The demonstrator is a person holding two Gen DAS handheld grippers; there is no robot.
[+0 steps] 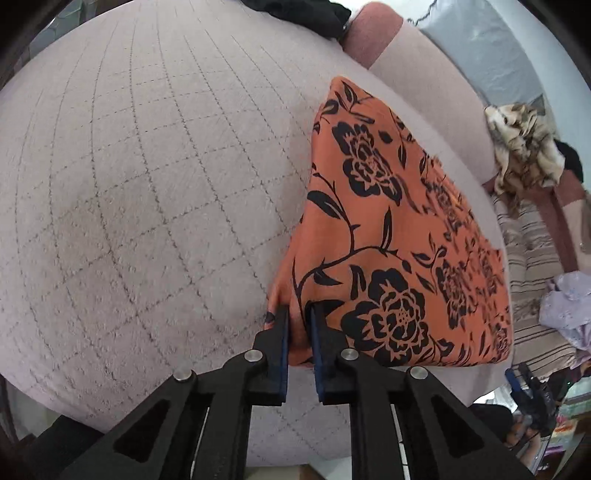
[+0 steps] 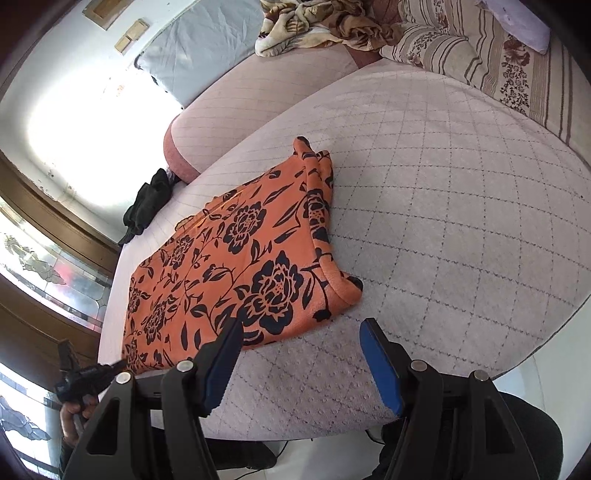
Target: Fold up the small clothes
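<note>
A: Where does the orange floral cloth [image 2: 236, 266] lie?
B: Folded flat on the quilted bed [image 2: 443, 206] — its near corner pinched in the left gripper [image 1: 299, 325].
A: And the right gripper [image 2: 299, 336]?
B: Released, fingers spread — just beside the cloth's edge, holding nothing.

Orange cloth [image 2: 236, 266] with black flowers, folded flat on quilted cover

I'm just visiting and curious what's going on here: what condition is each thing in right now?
Orange floral garment: folded, lying flat on the quilted cushion.
Left gripper: shut on the garment's corner.
Right gripper: open, holding nothing, at the garment's near edge.
Black garment: crumpled, unfolded.
Patterned blanket: bunched in a heap.
</note>
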